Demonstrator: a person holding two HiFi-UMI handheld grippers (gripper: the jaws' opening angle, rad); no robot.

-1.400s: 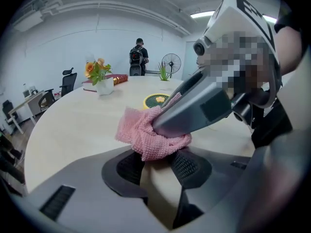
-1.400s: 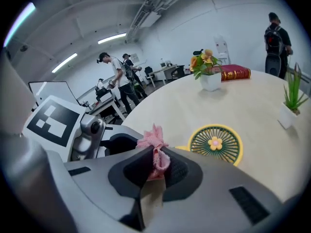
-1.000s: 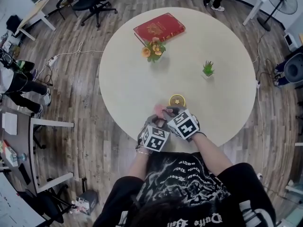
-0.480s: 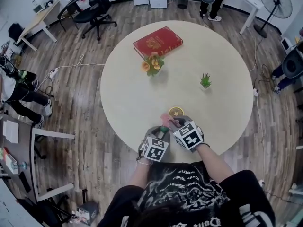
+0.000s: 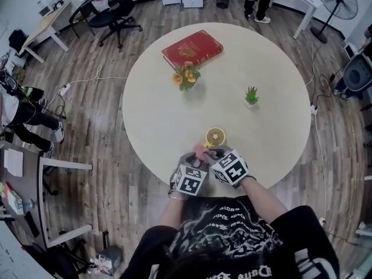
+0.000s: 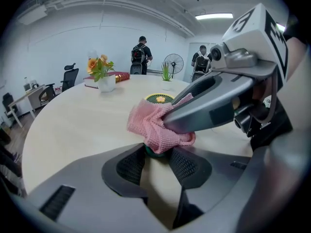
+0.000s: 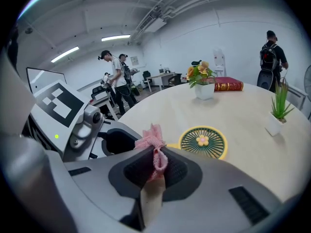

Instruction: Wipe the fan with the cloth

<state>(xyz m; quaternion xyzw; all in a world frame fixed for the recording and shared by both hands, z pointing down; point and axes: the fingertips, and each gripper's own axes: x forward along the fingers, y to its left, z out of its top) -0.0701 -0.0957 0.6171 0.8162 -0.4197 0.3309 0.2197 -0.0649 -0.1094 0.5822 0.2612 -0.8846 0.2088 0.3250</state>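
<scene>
The left gripper (image 6: 156, 152), at seven o'clock of the fan (image 5: 215, 136), has its jaws half apart and pinches a green stub (image 6: 149, 153) under the pink cloth (image 6: 154, 125). I cannot tell whether the stub is part of the fan. The right gripper (image 7: 158, 154), at the fan's five o'clock, is clamped on the cloth. The fan lies flat near the six o'clock edge of the table (image 5: 174, 109).

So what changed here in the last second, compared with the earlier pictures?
Very little. The right gripper, shut on the cloth, slid slightly rightward in the head view, close to the fan. Nothing was picked up or released. The left gripper kept its grip at what seems to be the fan's handle end, under the cloth. The fan and the book stayed put on the table.
</scene>
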